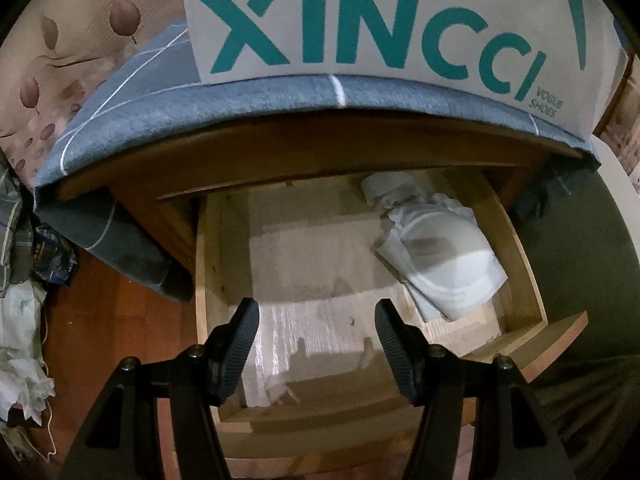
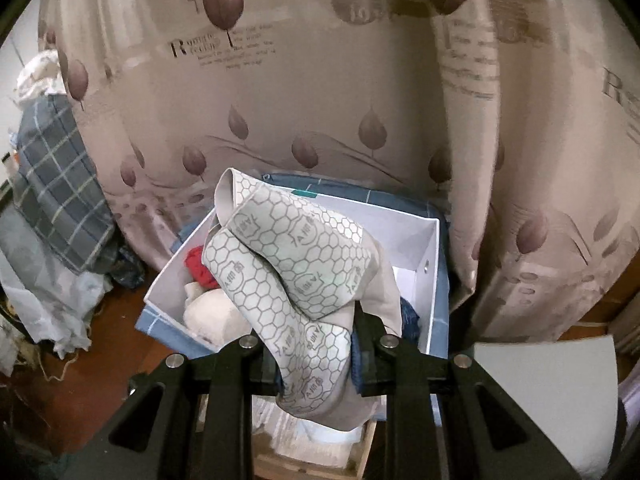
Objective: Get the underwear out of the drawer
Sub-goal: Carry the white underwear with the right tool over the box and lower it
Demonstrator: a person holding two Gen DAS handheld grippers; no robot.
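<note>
In the left wrist view the wooden drawer [image 1: 208, 264] is pulled open, with a paper-lined floor. White folded underwear [image 1: 436, 248] lies in its right part. My left gripper [image 1: 316, 320] is open and empty, hovering over the drawer's front middle, left of the white pile. In the right wrist view my right gripper [image 2: 312, 344] is shut on beige underwear with a grey honeycomb print [image 2: 296, 276], held up above a white box [image 2: 420, 232] that holds red and white garments.
A white shoe box marked XINCCI [image 1: 360, 20] stands on a blue checked cloth [image 1: 240, 100] on the cabinet top. A leaf-patterned curtain [image 2: 320, 100] hangs behind. Piled cloth and bags [image 1: 20, 280] lie on the wooden floor at left.
</note>
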